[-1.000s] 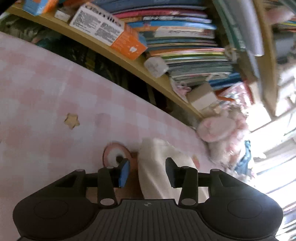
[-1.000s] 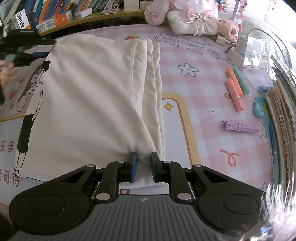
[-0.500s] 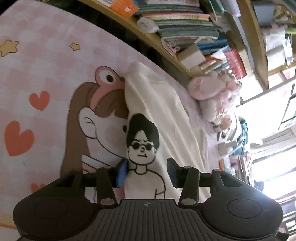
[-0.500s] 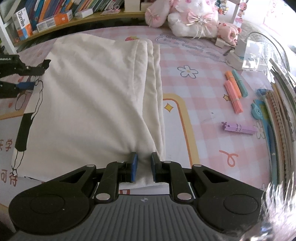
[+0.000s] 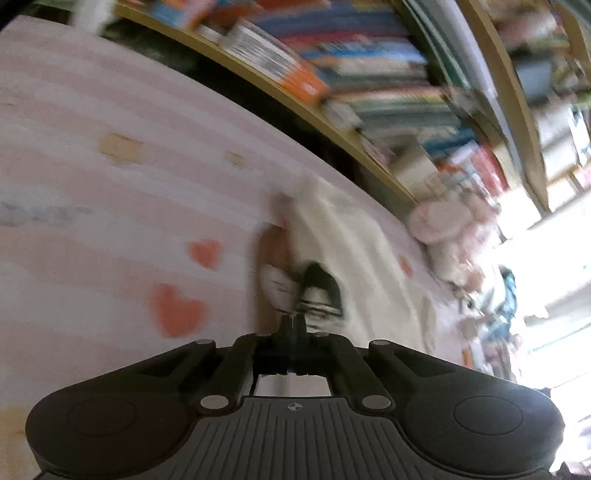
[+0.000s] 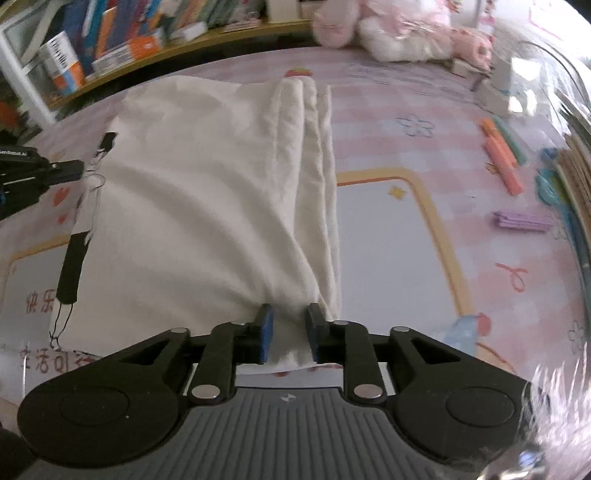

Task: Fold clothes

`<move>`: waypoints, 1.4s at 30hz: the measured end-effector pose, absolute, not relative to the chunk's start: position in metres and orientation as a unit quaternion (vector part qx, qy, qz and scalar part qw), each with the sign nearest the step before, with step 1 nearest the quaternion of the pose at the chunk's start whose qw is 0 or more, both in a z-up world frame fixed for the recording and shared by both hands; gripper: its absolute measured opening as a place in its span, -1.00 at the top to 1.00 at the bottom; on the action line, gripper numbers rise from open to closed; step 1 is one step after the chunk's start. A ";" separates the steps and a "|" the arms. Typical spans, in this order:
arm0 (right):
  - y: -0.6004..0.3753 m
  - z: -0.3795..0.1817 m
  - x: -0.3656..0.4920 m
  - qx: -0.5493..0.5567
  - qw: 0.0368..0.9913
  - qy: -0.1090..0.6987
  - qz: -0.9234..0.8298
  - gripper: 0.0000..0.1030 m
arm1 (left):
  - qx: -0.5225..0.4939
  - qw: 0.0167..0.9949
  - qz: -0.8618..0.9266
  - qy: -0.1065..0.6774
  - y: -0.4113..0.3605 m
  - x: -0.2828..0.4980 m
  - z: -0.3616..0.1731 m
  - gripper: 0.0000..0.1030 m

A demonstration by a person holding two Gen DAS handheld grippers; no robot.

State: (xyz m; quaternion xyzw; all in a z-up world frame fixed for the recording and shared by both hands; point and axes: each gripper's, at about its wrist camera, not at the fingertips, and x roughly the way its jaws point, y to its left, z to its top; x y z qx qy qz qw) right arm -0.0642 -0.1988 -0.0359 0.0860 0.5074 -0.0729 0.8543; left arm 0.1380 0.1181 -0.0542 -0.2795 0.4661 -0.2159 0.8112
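A cream T-shirt (image 6: 192, 206) with a black cartoon print lies partly folded on the pink mat, and it also shows in the left wrist view (image 5: 354, 251). My right gripper (image 6: 288, 332) is shut on the bunched near end of the shirt. My left gripper (image 5: 293, 325) is shut on the shirt's left edge by the printed face (image 5: 319, 295); it also shows at the left of the right wrist view (image 6: 79, 168), pinching that edge. The cloth is pulled taut between the two grippers. The left wrist view is blurred.
A pink checked mat (image 6: 424, 229) covers the table. A shelf of books (image 5: 369, 74) runs along the back. Plush toys (image 6: 399, 33) sit at the far edge. Orange, green and purple sticks (image 6: 506, 158) and stacked books (image 6: 576, 177) lie at the right.
My left gripper has closed on the shirt's left edge. The shirt has lifted and pulled taut between the grippers. My right gripper keeps its hold.
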 end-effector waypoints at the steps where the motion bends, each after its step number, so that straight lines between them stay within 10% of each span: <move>1: -0.193 -0.036 -0.063 0.074 0.855 0.508 -0.072 0.42 | -0.289 0.808 -0.211 0.467 0.129 0.136 -0.056 1.00; 7: -0.187 -0.037 -0.063 0.056 0.859 0.505 -0.061 0.40 | -0.353 0.782 -0.232 0.458 0.151 0.117 -0.063 0.65; 9: -0.190 -0.037 -0.064 0.062 0.859 0.504 -0.057 0.40 | -0.350 0.781 -0.237 0.461 0.142 0.112 -0.063 -0.11; 11: -0.193 -0.036 -0.065 0.066 0.860 0.503 -0.052 0.40 | -0.327 0.792 -0.248 0.452 0.128 0.106 -0.060 -0.34; 19: -0.223 -0.019 -0.079 0.111 0.878 0.462 -0.065 0.29 | -0.209 0.831 -0.245 0.454 0.073 0.102 -0.051 -0.26; 21: -0.233 -0.017 -0.084 0.112 0.880 0.456 -0.072 0.23 | -0.200 0.833 -0.236 0.458 0.067 0.098 -0.052 0.52; 24: -0.248 -0.021 -0.091 0.124 0.876 0.462 -0.070 0.10 | -0.196 0.835 -0.220 0.465 0.061 0.091 -0.055 0.89; 42: -0.277 -0.045 -0.103 0.198 0.847 0.493 0.017 -0.02 | -0.165 0.885 -0.126 0.417 0.086 0.022 -0.031 0.77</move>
